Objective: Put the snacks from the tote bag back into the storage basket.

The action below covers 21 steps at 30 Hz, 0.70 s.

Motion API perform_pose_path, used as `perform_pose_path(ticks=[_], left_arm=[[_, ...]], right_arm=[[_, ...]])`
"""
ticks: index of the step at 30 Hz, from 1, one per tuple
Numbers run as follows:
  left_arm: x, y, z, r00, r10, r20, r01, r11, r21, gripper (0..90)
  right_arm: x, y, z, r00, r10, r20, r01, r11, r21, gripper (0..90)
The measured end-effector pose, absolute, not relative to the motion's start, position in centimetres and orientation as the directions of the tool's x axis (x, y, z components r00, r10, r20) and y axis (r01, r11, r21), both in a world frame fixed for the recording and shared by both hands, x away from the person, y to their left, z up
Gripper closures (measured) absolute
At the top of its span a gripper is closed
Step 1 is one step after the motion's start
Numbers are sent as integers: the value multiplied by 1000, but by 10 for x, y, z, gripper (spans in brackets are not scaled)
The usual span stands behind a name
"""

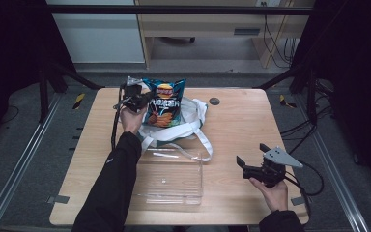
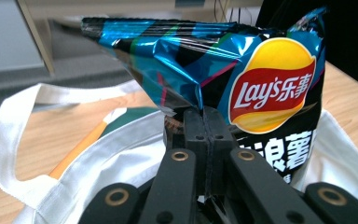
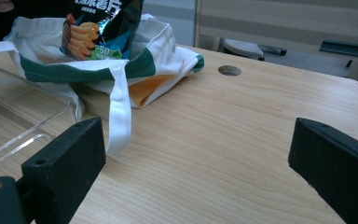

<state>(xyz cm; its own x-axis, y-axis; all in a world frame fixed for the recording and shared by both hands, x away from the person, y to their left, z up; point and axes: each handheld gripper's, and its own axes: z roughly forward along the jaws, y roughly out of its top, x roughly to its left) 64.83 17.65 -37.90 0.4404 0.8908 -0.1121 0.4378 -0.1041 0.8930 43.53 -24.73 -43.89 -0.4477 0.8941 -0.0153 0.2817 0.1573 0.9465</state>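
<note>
A blue Lay's chip bag [image 1: 165, 103] stands upright over a white tote bag [image 1: 189, 121] with green and orange print at the table's far middle. My left gripper [image 1: 146, 98] is shut on the chip bag's upper left edge; in the left gripper view the black jaws pinch the crumpled foil [image 2: 205, 122] below the bag's top seam, with the tote [image 2: 107, 158] beneath. The chip bag's lower end [image 3: 98, 32] sits in the tote's mouth [image 3: 135, 65]. My right gripper [image 1: 251, 157] rests open near the table's front right, with bare wood between its pads [image 3: 65, 163].
A clear plastic tray [image 1: 171, 176] lies at the front middle of the wooden table [image 1: 236, 130], its corner [image 3: 14, 121] left of my right gripper. The tote's white straps [image 1: 205, 145] trail toward the tray. A round grommet [image 1: 214, 101] sits at the far edge.
</note>
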Motion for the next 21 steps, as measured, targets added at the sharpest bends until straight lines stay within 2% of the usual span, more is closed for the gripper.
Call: perform_pose_path(ticks=[6,21], left_arm=[[631,174,-367,420,902,-97,364,-70,929,900],[591,173,-329,449,889,-91,203,-2,979,900]], right_arm=[[434,-248,-438,-448,894,-16,274,154,949,43],[433,-250,-436,-447,894,-8,261,139,955,43]])
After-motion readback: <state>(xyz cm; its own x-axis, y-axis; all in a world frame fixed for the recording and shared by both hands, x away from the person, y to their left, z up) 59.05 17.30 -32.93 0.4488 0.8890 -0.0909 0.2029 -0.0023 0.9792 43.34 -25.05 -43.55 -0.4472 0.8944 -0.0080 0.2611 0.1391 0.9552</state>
